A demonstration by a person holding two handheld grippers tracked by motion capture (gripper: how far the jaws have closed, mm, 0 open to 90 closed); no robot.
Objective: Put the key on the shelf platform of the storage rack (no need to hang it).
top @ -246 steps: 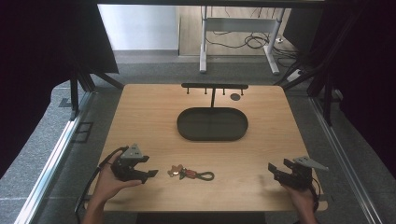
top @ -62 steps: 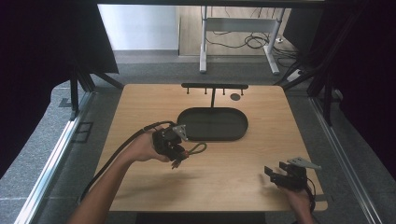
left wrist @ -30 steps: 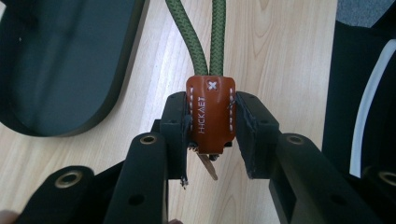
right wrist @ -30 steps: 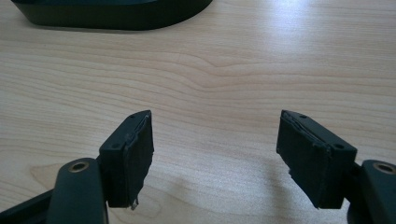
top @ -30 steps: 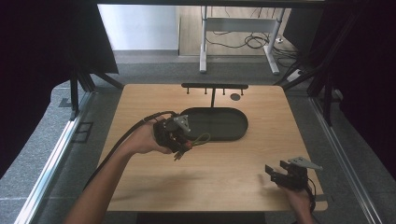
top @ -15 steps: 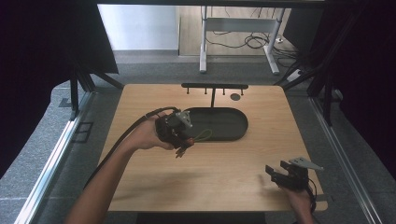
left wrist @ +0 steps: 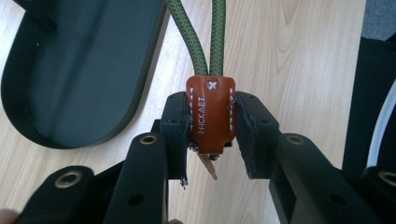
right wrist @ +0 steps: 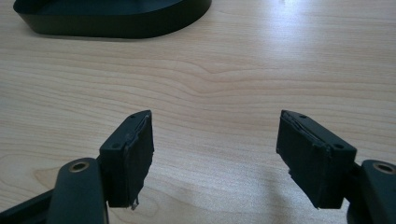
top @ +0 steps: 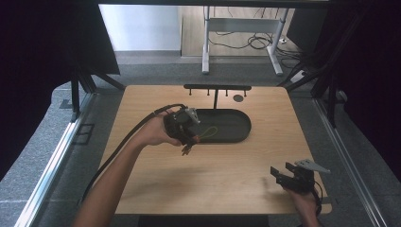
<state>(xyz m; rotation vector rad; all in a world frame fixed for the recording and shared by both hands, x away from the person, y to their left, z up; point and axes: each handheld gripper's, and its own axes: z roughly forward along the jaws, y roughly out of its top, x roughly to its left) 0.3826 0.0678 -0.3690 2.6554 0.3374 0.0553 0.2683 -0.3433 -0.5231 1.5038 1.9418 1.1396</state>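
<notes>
One wooden table [top: 198, 184] carries a black oval tray [top: 231, 124] near its far side. Behind the tray stands a small black rack [top: 216, 88]. At the tray's near left rim the left gripper [top: 185, 137] is clamped on the brown leather tab [left wrist: 211, 114] of a key strap, whose green cord loop [top: 208, 133] hangs over the tray's edge. Near the front right corner, well apart from the tray, the right gripper [top: 283, 176] rests with its jaws spread wide and nothing between them.
</notes>
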